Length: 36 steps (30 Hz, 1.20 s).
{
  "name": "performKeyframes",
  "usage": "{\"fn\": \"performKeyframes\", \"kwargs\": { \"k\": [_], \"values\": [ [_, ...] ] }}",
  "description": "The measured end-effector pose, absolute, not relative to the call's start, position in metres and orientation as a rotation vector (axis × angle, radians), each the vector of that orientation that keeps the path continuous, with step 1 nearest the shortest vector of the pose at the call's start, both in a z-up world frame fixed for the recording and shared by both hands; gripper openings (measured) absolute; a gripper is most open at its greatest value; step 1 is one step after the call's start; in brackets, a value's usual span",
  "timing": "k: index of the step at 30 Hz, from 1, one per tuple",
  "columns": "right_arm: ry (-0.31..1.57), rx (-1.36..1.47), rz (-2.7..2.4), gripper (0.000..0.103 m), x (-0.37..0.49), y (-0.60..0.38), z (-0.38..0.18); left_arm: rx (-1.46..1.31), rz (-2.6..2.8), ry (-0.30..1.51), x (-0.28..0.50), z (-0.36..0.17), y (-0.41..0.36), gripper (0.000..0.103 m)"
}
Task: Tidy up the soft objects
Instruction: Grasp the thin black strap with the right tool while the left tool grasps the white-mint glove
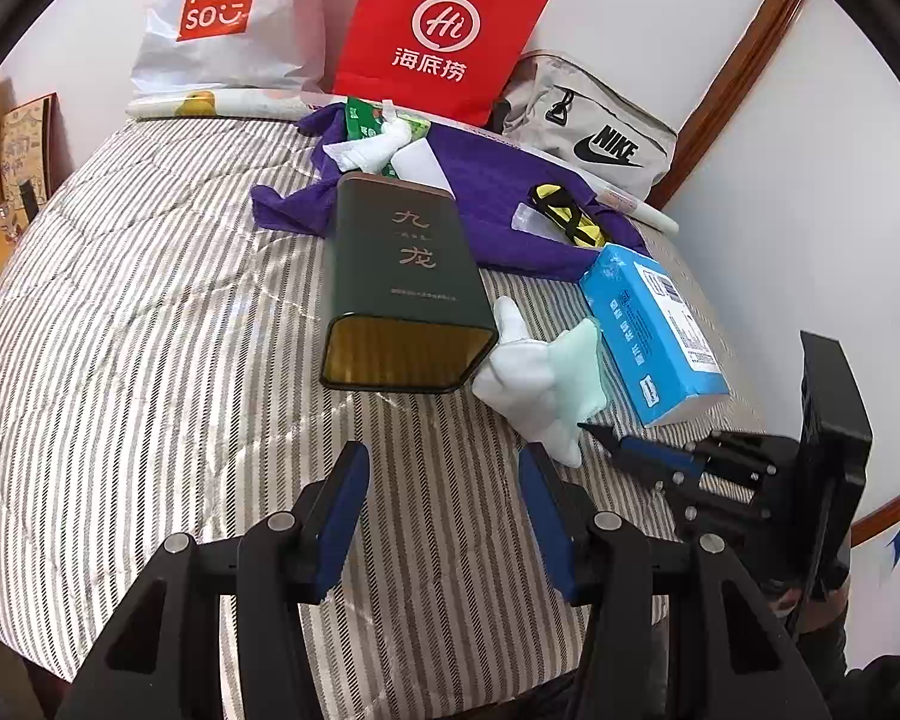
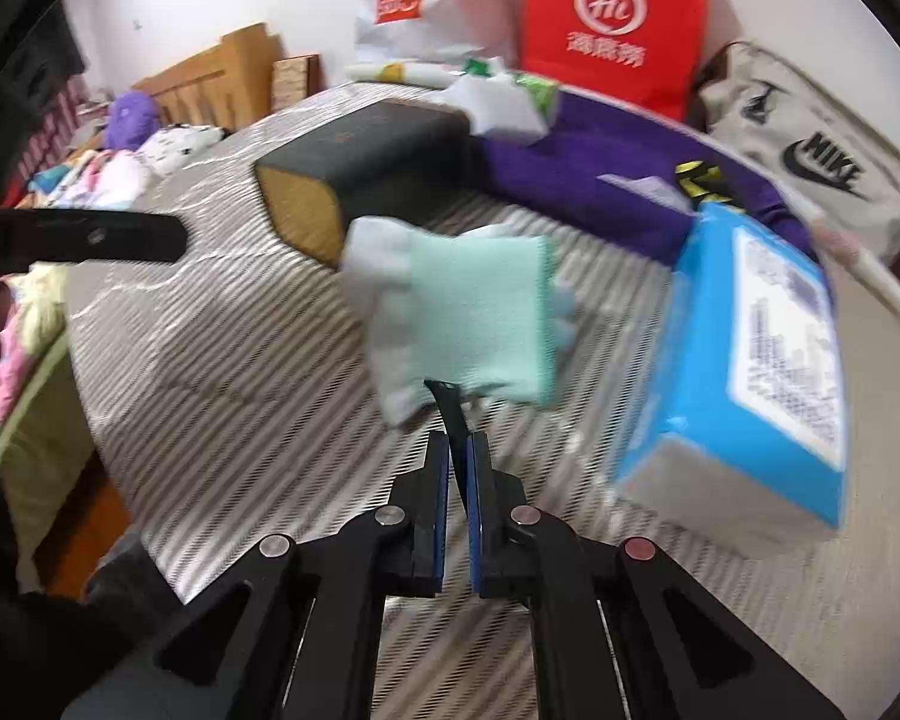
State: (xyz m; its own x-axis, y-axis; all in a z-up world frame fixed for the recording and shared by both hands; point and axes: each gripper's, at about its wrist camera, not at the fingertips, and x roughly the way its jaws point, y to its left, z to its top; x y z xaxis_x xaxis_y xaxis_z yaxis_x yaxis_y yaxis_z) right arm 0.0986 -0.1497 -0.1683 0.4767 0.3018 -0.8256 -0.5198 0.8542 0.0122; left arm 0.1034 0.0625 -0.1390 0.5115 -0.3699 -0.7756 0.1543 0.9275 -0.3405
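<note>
A white and mint-green sock [image 1: 540, 381] lies on the striped bed beside the open end of a dark green tin box [image 1: 405, 282]. My right gripper [image 1: 594, 429] is shut just at the sock's near edge; in the right wrist view the sock [image 2: 468, 312] sits right beyond my shut fingertips [image 2: 457, 444], and whether they pinch it I cannot tell. My left gripper [image 1: 444, 462] is open and empty, low over the bed in front of the tin. A second white sock [image 1: 369, 147] lies on purple cloth [image 1: 498, 204] behind the tin.
A blue tissue pack [image 1: 654, 330] lies right of the sock. Behind stand a red paper bag [image 1: 438, 36], a white Miniso bag [image 1: 222, 18] and a grey Nike pouch [image 1: 594, 132]. The wall is close on the right. The bed's front edge is near me.
</note>
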Motion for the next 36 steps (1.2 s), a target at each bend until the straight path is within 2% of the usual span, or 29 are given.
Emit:
{"fn": "performKeyframes", "kwargs": {
  "k": [9,11,16,24,36],
  "values": [
    [0.986,-0.301,0.526,0.009,0.111,-0.145,-0.181,-0.246,-0.331,0.999,0.103,-0.142,0.061,0.05],
    [0.963,-0.289,0.519,0.005,0.11,-0.147,-0.18,-0.239,-0.342,1.007,0.105,-0.144,0.057,0.05],
    [0.926,-0.153,0.529,0.003,0.1,-0.169,-0.163,-0.21,-0.396,1.025,0.114,-0.156,0.032,0.05],
    [0.879,-0.096,0.484,0.003,0.075,-0.201,-0.142,-0.163,-0.399,1.002,0.131,-0.172,-0.007,0.049],
    [0.91,-0.001,0.451,0.003,0.07,-0.228,-0.16,-0.218,-0.332,0.999,0.15,-0.185,-0.021,0.047]
  ]
}}
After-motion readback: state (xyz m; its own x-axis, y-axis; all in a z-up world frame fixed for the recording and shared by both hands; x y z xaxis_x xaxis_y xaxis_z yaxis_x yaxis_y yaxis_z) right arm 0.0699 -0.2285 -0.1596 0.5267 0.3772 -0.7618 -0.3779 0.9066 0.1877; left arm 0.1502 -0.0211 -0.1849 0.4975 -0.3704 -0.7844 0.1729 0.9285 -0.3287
